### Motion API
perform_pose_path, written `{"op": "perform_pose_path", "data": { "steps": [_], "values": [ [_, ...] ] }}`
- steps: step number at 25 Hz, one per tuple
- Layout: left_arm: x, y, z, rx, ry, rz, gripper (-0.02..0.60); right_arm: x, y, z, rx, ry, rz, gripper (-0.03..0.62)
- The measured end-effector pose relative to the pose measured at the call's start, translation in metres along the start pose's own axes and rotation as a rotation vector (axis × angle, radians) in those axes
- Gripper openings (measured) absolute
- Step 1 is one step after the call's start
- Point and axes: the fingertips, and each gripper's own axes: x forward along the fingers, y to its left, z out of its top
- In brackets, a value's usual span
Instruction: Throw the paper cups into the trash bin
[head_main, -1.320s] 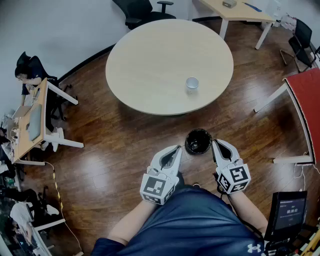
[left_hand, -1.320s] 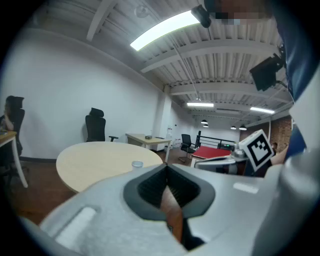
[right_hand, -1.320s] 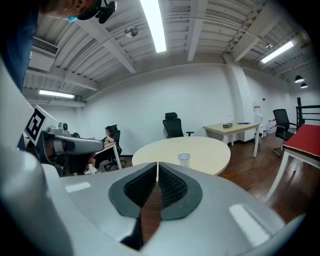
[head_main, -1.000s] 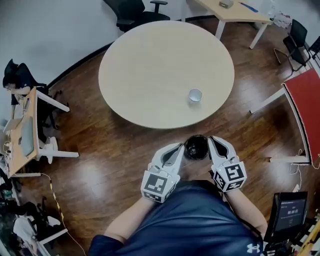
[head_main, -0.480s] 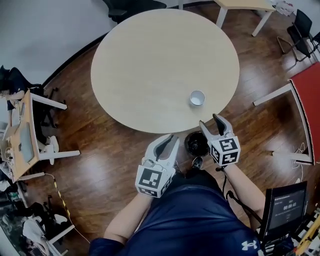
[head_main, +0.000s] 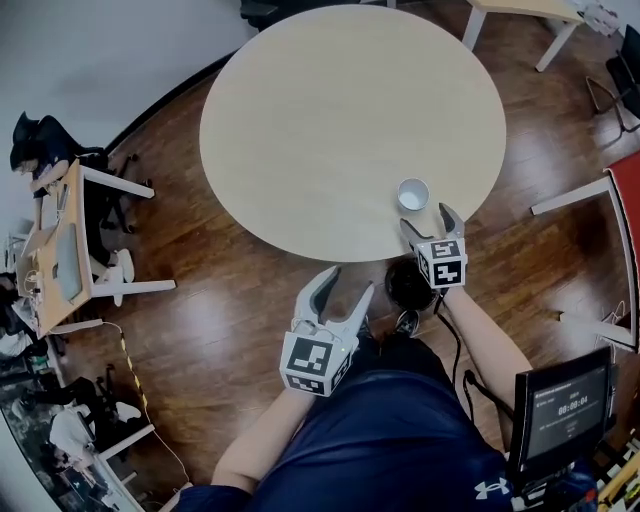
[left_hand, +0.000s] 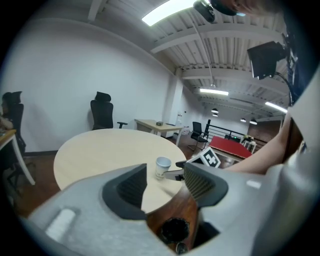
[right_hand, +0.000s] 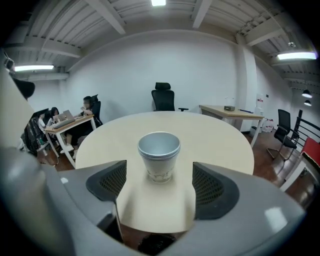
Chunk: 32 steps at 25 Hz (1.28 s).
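Since the earlier frames the right gripper (head_main: 425, 218) has risen from beside the black trash bin (head_main: 410, 283) on the floor to the edge of the round table (head_main: 330, 110), while the left gripper (head_main: 348, 285) hangs lower. The right gripper should advance level until its pads bracket the mid-wall of the paper cup (head_main: 412, 194), then close gently to avoid crushing or tipping it. Both sets of jaws are opening, wide and empty; the cup stands upright near the table edge, just ahead of the right jaws, untouched.
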Motion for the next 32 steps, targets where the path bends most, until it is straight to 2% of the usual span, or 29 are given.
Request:
{"op": "perform_pose_path", "data": {
  "steps": [7, 9, 10, 11, 14, 16, 18, 22, 26, 29, 32],
  "values": [
    [-0.011, 0.007, -0.002, 0.027, 0.006, 0.027, 0.212, 0.053, 0.021, 0.002, -0.061, 0.064, 0.016, 0.407],
    [-0.018, 0.003, 0.000, 0.028, 0.006, 0.037, 0.116, 0.060, 0.023, 0.002, -0.079, 0.064, 0.015, 0.405],
    [-0.022, 0.002, 0.003, 0.027, 0.003, 0.047, 0.040, 0.061, 0.022, 0.003, -0.082, 0.060, 0.014, 0.405],
    [-0.025, 0.000, 0.004, 0.027, 0.003, 0.050, 0.005, 0.062, 0.022, 0.005, -0.082, 0.056, 0.013, 0.405],
    [-0.030, -0.007, -0.002, 0.031, 0.029, 0.026, 0.005, 0.061, 0.020, 0.012, -0.079, 0.042, 0.003, 0.403],
    [-0.030, -0.009, -0.005, 0.022, 0.049, 0.015, 0.005, 0.057, 0.019, 0.018, -0.081, 0.026, -0.009, 0.334],
    [-0.028, -0.011, -0.009, 0.020, 0.064, 0.005, 0.005, 0.051, 0.020, 0.023, -0.067, 0.001, -0.004, 0.333],
    [-0.018, -0.026, -0.016, 0.033, 0.093, -0.058, 0.005, 0.026, 0.021, 0.024, -0.044, -0.032, 0.014, 0.333],
    [-0.003, -0.049, -0.020, 0.061, 0.113, -0.158, 0.005, -0.008, 0.003, 0.016, -0.033, -0.053, -0.012, 0.333],
    [0.006, -0.070, -0.026, 0.079, 0.116, -0.242, 0.005, -0.047, -0.021, 0.011, 0.002, -0.082, -0.074, 0.333],
    [0.010, -0.088, -0.036, 0.113, 0.109, -0.326, 0.005, -0.096, -0.051, -0.001, 0.042, -0.100, -0.172, 0.333]
  ]
}}
